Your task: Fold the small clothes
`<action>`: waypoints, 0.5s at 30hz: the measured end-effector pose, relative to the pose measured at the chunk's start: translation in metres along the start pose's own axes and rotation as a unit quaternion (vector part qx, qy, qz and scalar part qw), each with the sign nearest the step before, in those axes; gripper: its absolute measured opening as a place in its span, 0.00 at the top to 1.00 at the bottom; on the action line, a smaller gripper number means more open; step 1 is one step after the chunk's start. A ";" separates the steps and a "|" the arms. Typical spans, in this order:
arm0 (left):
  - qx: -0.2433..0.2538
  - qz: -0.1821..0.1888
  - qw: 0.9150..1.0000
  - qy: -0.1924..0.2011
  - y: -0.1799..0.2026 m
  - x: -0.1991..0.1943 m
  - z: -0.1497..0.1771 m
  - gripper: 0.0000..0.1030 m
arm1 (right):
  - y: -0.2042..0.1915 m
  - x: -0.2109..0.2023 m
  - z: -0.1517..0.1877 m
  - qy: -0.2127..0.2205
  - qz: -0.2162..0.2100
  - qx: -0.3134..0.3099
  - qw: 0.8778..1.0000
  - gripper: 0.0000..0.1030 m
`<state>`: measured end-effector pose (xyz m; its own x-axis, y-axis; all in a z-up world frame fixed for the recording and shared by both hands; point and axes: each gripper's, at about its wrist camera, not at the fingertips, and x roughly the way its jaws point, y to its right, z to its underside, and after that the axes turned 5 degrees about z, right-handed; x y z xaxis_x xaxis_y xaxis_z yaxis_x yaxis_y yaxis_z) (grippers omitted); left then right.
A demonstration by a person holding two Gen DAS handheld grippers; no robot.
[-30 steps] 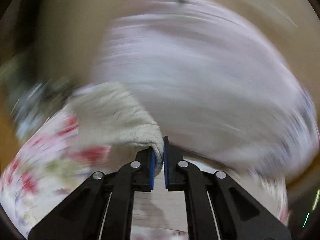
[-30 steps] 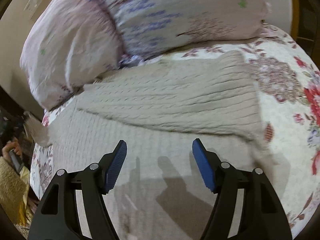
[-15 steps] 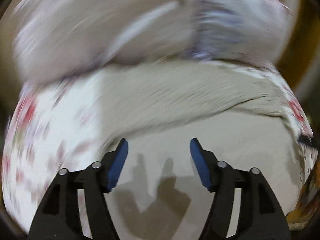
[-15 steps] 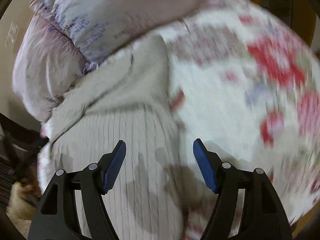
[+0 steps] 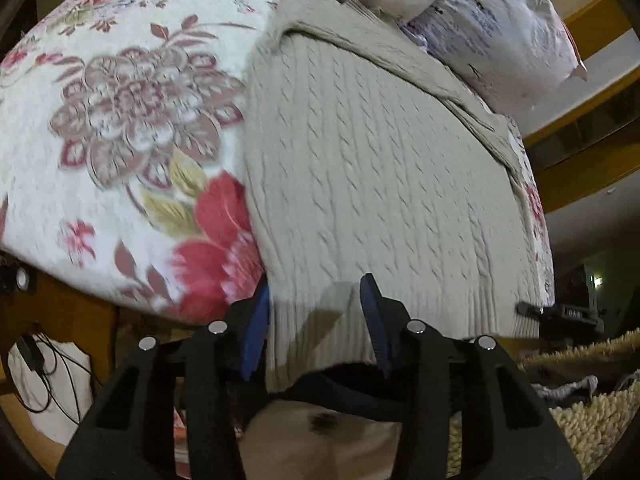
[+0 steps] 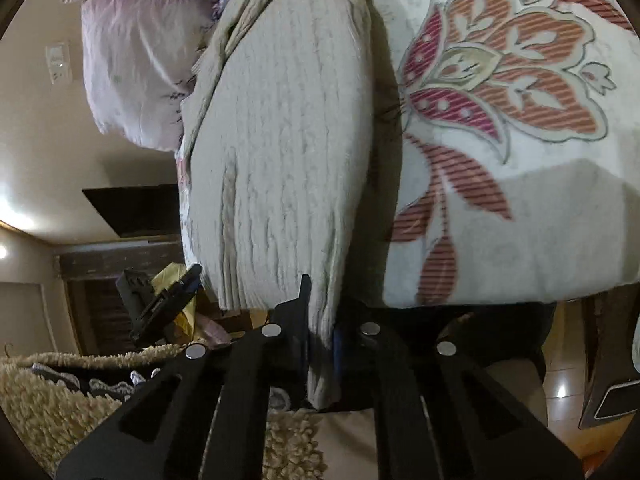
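Bed (image 5: pixel 120 128) w/ floral quilt is carrying everything. Beige cable-knit sweater (image 5: pixel 372 168) is lying flat on quilt, ribbed hem hanging over bed's near edge. Pillows (image 5: pixel 500 28) are sitting at far end, touching sweater's top. Shaggy rug (image 6: pixel 44 400) is lying on floor beside bed.

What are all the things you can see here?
Beige cable-knit sweater: one, beige, flat on the bed, hem at the near edge.
White floral quilt: one, white with red flowers, covering the bed.
Lilac printed pillow: one, pale lilac, beyond the sweater.
Cream shaggy rug: one, cream, on the floor.
Left hand-held gripper: one, black with blue pads, open around the hem.
Right hand-held gripper: one, black, shut on the hem.
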<state>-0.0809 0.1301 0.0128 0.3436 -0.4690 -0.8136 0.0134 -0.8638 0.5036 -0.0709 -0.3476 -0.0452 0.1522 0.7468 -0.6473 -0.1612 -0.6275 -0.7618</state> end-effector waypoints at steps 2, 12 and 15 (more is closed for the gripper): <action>-0.013 0.024 1.000 -0.014 0.000 0.007 -0.004 0.86 | -0.013 -0.004 -0.014 0.021 -0.014 -0.015 1.000 0.92; 0.031 0.083 0.987 0.135 0.037 -0.001 -0.206 0.88 | -0.110 -0.060 -0.186 0.251 -0.057 -0.075 0.963 0.92; 0.019 0.034 0.985 0.170 0.036 0.010 -0.273 0.38 | -0.112 -0.048 -0.236 0.281 -0.005 -0.027 0.959 0.62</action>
<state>0.1793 0.1444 0.1017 0.6369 -0.4433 -0.6308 -0.0532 -0.8415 0.5376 0.1704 -0.3650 0.0650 0.6574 0.5265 -0.5391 -0.1079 -0.6422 -0.7589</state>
